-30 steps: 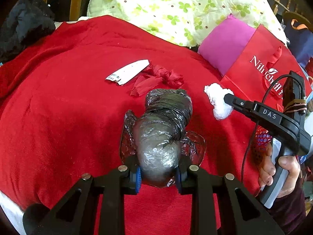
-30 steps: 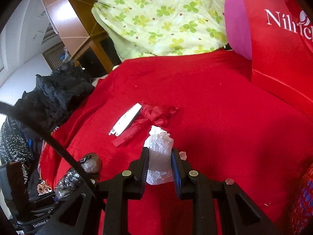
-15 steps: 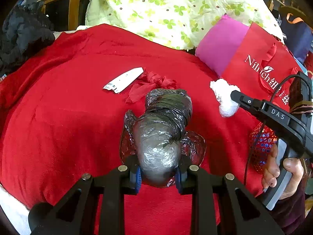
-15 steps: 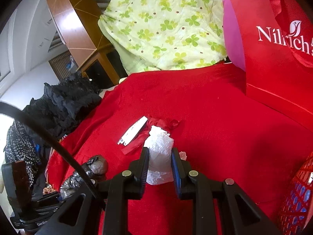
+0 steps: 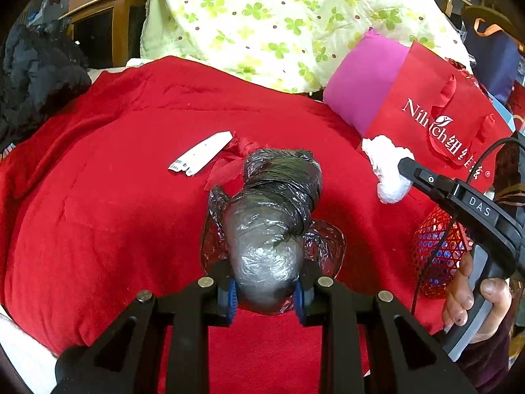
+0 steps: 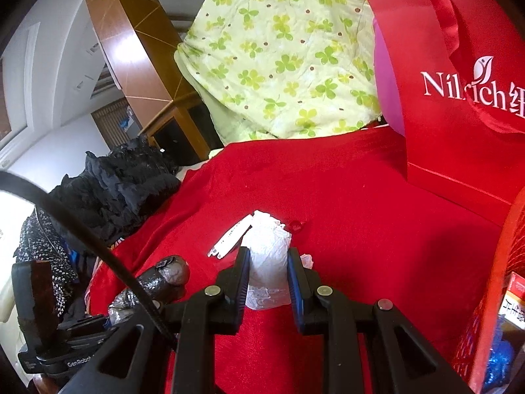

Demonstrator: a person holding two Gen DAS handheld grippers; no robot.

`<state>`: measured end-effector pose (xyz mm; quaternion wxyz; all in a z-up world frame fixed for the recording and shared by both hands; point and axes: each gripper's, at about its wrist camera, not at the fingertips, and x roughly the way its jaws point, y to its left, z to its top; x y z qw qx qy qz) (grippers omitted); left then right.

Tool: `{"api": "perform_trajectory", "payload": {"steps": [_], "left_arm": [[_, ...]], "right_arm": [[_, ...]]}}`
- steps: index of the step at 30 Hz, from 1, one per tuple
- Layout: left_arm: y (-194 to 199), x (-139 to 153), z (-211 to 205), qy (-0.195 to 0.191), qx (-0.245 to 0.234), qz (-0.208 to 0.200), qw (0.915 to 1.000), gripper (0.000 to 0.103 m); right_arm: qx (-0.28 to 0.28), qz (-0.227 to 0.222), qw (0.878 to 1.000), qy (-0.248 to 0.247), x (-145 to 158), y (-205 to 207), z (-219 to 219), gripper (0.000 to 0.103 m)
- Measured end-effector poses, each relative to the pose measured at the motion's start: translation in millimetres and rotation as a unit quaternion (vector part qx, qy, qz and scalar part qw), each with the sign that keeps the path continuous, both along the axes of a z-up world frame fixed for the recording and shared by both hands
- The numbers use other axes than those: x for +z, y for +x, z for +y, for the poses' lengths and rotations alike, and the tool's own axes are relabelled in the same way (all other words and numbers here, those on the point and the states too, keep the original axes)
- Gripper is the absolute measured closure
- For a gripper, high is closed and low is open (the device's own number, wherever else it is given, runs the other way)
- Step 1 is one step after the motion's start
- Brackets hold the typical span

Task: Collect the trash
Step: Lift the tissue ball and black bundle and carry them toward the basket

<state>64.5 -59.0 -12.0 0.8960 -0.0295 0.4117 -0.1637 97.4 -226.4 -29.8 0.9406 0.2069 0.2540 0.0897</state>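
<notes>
Left wrist | left gripper (image 5: pixel 265 290) pinching black bag bundle (image 5: pixel 274 216) | right gripper (image 6: pixel 268 280) pinching tissue wad (image 6: pixel 267 262) (white)

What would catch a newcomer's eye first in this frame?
The red blanket fills both views. In the foreground, the left tongs clamp a dark plastic-wrapped bundle, and the right tongs clamp a crumpled white wad. A red gift bag stands at right.

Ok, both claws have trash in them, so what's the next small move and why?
Probably carry the right claw and its white wad across to the red mesh basket beside it. Both claws are shut on trash, the left claw on a black plastic bundle, and the basket is the nearest open container.
</notes>
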Motion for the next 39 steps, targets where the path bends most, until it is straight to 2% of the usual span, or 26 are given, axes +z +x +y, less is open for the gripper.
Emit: {"api": "perform_trajectory", "payload": {"steps": [17, 28, 39], "left_arm": [[-2, 22, -26, 0.008, -0.017, -0.024, 0.9995, 0.075], [-9, 41, -54, 0.041, -0.03, -0.066, 0.9966, 0.075], [-15, 56, -74, 0.061, -0.04, -0.089, 0.9934, 0.075]], "right_arm": [[-0.003, -0.033, 0.999, -0.016, 13, -32, -16, 0.079], [-0.008, -0.052, 0.998, -0.022, 19, -50, -25, 0.079], [-0.018, -0.064, 0.998, -0.016, 22, -63, -33, 0.079]]}}
